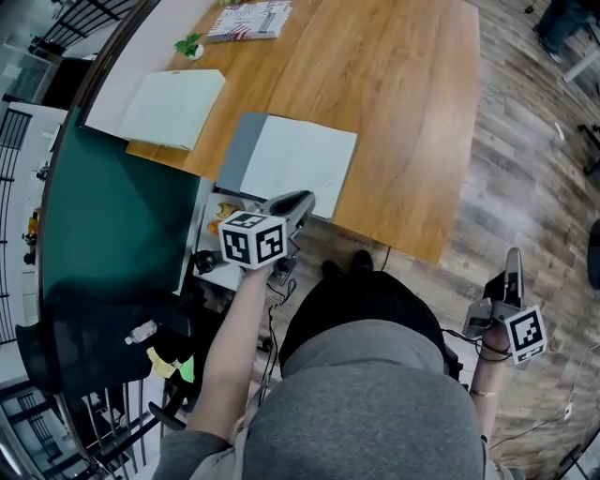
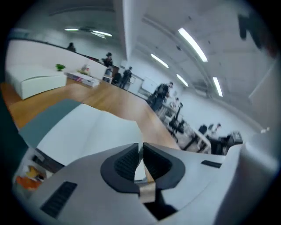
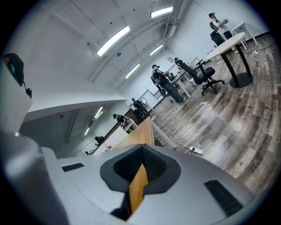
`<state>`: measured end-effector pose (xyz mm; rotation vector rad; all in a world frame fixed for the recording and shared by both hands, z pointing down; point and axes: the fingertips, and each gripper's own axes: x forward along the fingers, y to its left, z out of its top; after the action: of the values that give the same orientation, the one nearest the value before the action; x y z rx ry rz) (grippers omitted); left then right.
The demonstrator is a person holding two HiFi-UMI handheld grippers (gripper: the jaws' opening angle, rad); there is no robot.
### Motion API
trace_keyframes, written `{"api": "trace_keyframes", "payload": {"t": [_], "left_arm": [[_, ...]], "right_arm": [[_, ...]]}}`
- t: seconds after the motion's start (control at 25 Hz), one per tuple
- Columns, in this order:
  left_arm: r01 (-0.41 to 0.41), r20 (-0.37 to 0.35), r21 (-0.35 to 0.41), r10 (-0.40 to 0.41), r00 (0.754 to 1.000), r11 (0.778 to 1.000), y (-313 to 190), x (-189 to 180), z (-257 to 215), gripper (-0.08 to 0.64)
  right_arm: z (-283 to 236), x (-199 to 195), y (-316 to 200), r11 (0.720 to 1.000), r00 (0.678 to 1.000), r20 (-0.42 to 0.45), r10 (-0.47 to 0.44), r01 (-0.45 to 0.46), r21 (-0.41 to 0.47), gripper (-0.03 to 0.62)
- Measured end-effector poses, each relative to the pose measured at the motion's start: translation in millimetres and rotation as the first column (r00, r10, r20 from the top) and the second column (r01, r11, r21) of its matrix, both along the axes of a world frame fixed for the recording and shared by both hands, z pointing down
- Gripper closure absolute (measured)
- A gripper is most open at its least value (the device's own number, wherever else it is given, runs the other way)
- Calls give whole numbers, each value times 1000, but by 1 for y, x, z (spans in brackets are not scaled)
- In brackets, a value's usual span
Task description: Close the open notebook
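A notebook (image 1: 298, 161) lies flat near the wooden table's (image 1: 403, 112) front edge, white face up, with a grey strip (image 1: 236, 150) along its left side. In the left gripper view it fills the space ahead as a broad white sheet (image 2: 88, 127). My left gripper (image 1: 302, 201) hovers at the notebook's near edge, its jaws shut with nothing between them (image 2: 141, 148). Off the table's right side my right gripper (image 1: 513, 264) hangs over the floor, also shut and empty (image 3: 141, 151).
A second white pad (image 1: 173, 108), a small green plant (image 1: 190, 44) and a printed book (image 1: 248, 21) sit farther back on the table. A dark green panel (image 1: 112, 216) and a black chair (image 1: 84, 347) stand at the left. Wood floor (image 1: 534, 169) lies to the right.
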<state>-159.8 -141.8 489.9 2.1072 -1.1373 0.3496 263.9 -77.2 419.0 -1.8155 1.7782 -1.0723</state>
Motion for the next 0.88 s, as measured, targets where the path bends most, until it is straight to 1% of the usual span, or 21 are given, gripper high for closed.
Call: {"api": "trace_keyframes", "payload": {"t": [0.04, 0.08, 0.12, 0.16, 0.2, 0.24, 0.28, 0.32, 0.36, 0.4, 0.44, 0.48, 0.52, 0.56, 0.6, 0.64, 0.72, 0.76, 0.8, 0.84, 0.88], "left_arm": [[91, -103, 19, -89, 991, 996, -6, -22, -18, 514], [189, -197, 41, -178, 964, 981, -12, -50, -35, 515], [297, -282, 57, -270, 921, 953, -16, -85, -49, 514], [418, -357, 49, -375, 856, 907, -18, -124, -55, 514], [543, -409, 8, -493, 768, 840, -16, -165, -51, 512], [656, -426, -51, -610, 668, 753, -10, -207, -39, 503], [748, -414, -118, -717, 561, 653, 1, -246, -20, 495], [818, -393, -184, -803, 448, 546, 17, -277, -1, 441], [861, -381, -239, -859, 341, 448, 34, -300, 13, 414], [883, -383, -280, -887, 258, 378, 51, -311, 22, 397], [888, -391, -305, -896, 212, 343, 64, -312, 28, 375], [886, -398, -316, -895, 199, 338, 72, -306, 31, 357], [881, -402, -317, -891, 211, 352, 77, -296, 33, 348], [873, -403, -309, -884, 239, 377, 79, -284, 33, 345], [863, -401, -293, -872, 280, 412, 79, -270, 32, 345], [848, -391, -269, -856, 337, 457, 77, -255, 29, 347], [804, -344, -217, -814, 468, 554, 72, -228, 22, 347], [779, -317, -199, -791, 523, 595, 68, -217, 19, 347], [756, -299, -188, -770, 564, 627, 65, -208, 16, 347], [736, -296, -178, -749, 593, 653, 60, -201, 12, 349], [719, -306, -165, -728, 614, 676, 56, -195, 7, 359]], "right_arm": [[0, 2, 1, 1000, 1000, 2, 1, -1, -1, 586], [0, 3, 3, 1000, 1000, 4, 2, -2, -4, 586], [0, 4, 4, 1000, 1000, 5, 3, -3, -7, 586], [0, 5, 5, 1000, 1000, 5, 3, -3, -9, 586], [1, 7, 7, 1000, 1000, 1, 2, -2, -12, 586], [2, 9, 8, 1000, 1000, -4, 2, -2, -17, 586], [3, 10, 10, 1000, 1000, -8, 1, -1, -24, 586], [4, 12, 11, 1000, 1000, -11, -1, 1, -30, 586], [5, 13, 11, 999, 1000, -14, -5, 4, -33, 586], [5, 15, 10, 999, 1000, -19, -9, 8, -36, 586], [5, 18, 9, 999, 1000, -26, -14, 13, -36, 586], [6, 19, 7, 999, 999, -34, -20, 19, -36, 586], [7, 20, 4, 999, 999, -40, -29, 27, -34, 586], [8, 19, 0, 999, 999, -38, -39, 38, -32, 586], [10, 15, -5, 998, 998, -31, -51, 50, -30, 586], [12, 9, -9, 998, 998, -19, -64, 63, -30, 586], [14, -3, -15, 996, 996, 5, -88, 88, -32, 586], [14, -9, -15, 995, 995, 8, -97, 97, -33, 586], [13, -14, -14, 994, 995, 4, -104, 104, -33, 586], [12, -18, -12, 994, 994, -2, -109, 109, -27, 586], [10, -23, -10, 994, 994, -5, -110, 110, -18, 586]]}}
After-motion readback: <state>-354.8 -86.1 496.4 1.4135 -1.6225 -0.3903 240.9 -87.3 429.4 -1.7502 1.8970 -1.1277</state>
